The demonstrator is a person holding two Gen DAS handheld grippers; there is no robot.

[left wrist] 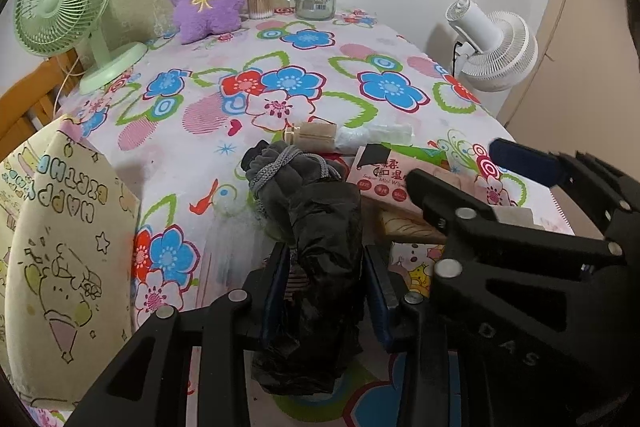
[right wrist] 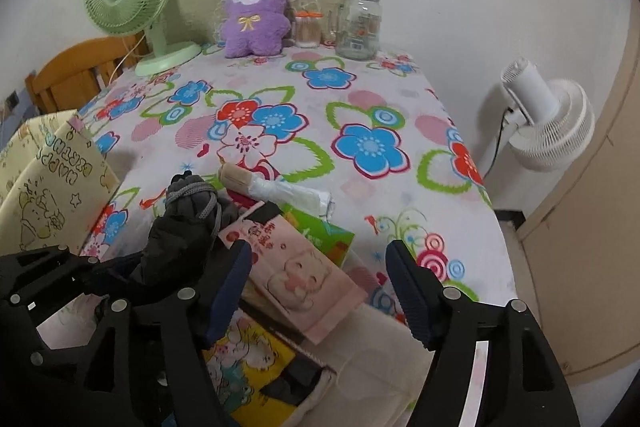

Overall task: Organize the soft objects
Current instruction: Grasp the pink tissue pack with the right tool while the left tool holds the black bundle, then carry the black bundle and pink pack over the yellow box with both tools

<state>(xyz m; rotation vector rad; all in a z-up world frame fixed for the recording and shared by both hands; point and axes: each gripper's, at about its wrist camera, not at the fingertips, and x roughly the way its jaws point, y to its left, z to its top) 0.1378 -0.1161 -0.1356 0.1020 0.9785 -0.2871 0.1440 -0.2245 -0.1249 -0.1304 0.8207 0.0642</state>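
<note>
Left gripper [left wrist: 324,291] clamped on the near end of a dark fabric bundle [left wrist: 308,219] at the bench's near edge. The bundle's long axis runs away from that gripper toward the far edge, its cord-wrapped grey end farthest out. Right gripper [right wrist: 320,279] stands about half open and empty, its jaws straddling a pink wipes pack [right wrist: 296,267] without pressing it. The pack lies directly ahead of the right gripper, just right of the bundle, atop a green packet [right wrist: 324,231]; the right hand is judged the nearer for taking it.
</note>
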